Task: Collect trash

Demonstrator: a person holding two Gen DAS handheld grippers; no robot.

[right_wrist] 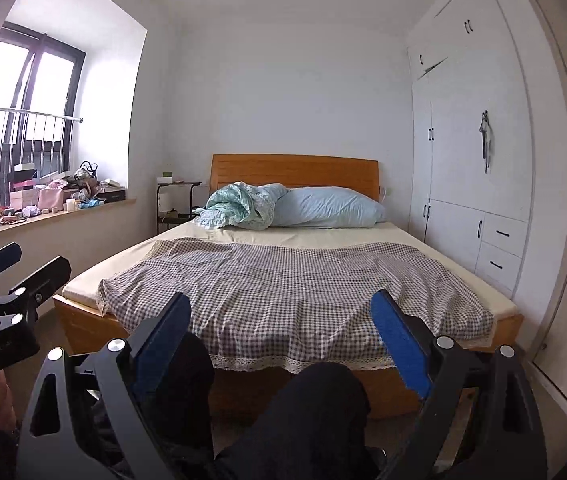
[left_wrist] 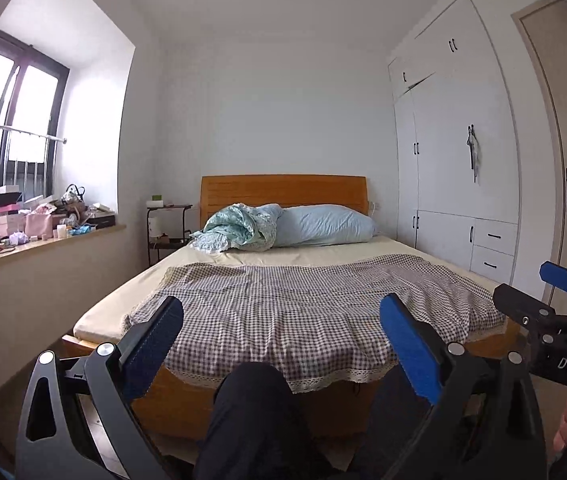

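We face the bed [left_wrist: 283, 264] under its checked cloth [left_wrist: 303, 304]; the cluttered windowsill [left_wrist: 43, 236] may hold the trash, too small to tell. Our left gripper [left_wrist: 281, 320] and right gripper [right_wrist: 281, 316] hover with fingers spread, empty.

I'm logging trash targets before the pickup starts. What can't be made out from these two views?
- Windowsill clutter: too small in both views to tell trash from belongings.
- Floor beside the bed: mostly hidden in both views by the left tongs, the right tongs and the person's dark-clad knees.
- Bedside shelf: its items are too small to identify.
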